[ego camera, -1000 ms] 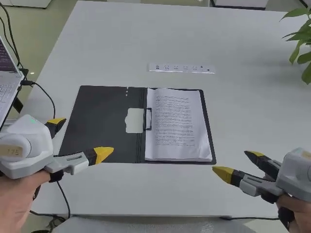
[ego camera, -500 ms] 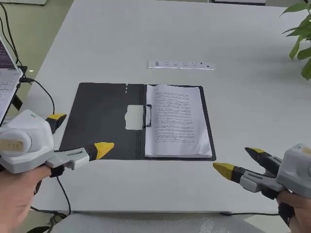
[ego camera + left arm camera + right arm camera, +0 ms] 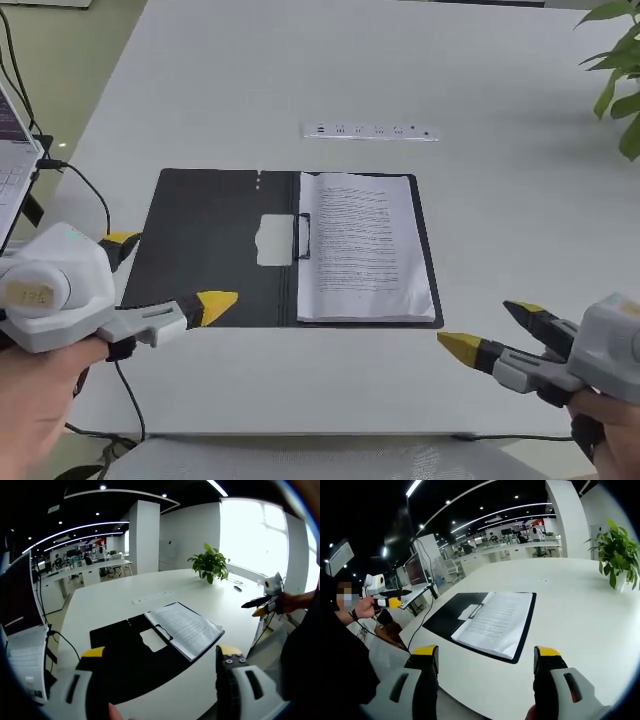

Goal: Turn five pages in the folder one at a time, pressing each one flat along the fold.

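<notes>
White table (image 3: 300, 60), matte, long, and you stand at its near edge. The room is an open office: dark ceiling with strip lights (image 3: 485, 522), a white column (image 3: 145, 535), a bright window (image 3: 250, 530), and rows of desks (image 3: 90, 570) behind.

The folder (image 3: 210, 250) is black and lies open flat near the near edge, about mid-table. A stack of pages (image 3: 365, 245) sits on its right half under a clip (image 3: 303, 238) at the fold. A pale pocket (image 3: 275, 242) is on the left inside cover. The printed text on the top page is too small to read.

A power strip (image 3: 372, 131) is set in the table just beyond the folder, and its markings aren't legible. A laptop (image 3: 12, 150) is at the left edge, with a black cable (image 3: 95, 195) running off that edge. A plant (image 3: 620, 70) is at the far right.

Your left gripper (image 3: 168, 272) is by the near-left corner of the folder, jaws wide apart and holding nothing. In the head view one yellow tip overlaps the cover's corner, but you can't tell if it touches.

Your right gripper (image 3: 492, 330) is over the near edge, right of the folder and clear of it. Its jaws are apart and empty.
</notes>
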`<control>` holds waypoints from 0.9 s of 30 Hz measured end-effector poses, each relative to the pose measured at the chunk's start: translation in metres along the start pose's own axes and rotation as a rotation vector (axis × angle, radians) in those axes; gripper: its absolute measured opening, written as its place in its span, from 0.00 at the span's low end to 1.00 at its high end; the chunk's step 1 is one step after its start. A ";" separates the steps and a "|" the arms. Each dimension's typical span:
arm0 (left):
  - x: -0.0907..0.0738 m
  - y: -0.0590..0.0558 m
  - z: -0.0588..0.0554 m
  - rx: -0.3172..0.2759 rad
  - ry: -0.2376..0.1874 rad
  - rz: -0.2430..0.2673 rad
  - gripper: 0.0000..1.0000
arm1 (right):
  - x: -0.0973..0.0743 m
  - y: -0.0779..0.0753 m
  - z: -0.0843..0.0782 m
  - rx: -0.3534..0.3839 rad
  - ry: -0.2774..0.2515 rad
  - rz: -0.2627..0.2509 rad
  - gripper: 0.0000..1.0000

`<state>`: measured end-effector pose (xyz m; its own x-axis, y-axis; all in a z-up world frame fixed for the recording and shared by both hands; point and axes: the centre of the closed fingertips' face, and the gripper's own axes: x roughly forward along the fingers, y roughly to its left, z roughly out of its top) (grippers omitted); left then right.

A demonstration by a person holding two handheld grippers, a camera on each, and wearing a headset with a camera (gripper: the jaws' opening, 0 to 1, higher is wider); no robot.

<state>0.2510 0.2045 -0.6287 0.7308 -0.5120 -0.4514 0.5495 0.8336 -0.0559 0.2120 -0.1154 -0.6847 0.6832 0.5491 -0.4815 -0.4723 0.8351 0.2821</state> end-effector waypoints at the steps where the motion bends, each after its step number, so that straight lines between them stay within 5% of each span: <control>1: 0.001 0.000 0.000 0.001 0.001 -0.002 0.89 | 0.000 0.000 0.000 0.000 0.000 -0.001 0.77; 6: 0.007 -0.006 0.001 -0.001 0.004 -0.023 0.88 | 0.001 0.000 -0.001 0.005 0.000 -0.001 0.77; 14: 0.034 -0.030 0.007 0.045 0.030 -0.107 0.87 | 0.002 0.002 -0.002 0.012 -0.003 -0.001 0.77; 27: 0.100 -0.081 0.019 0.116 0.058 -0.264 0.86 | 0.002 -0.001 -0.005 0.032 0.001 -0.004 0.76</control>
<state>0.2871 0.0819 -0.6523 0.5336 -0.6929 -0.4850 0.7627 0.6420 -0.0781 0.2112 -0.1155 -0.6907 0.6844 0.5459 -0.4833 -0.4514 0.8378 0.3071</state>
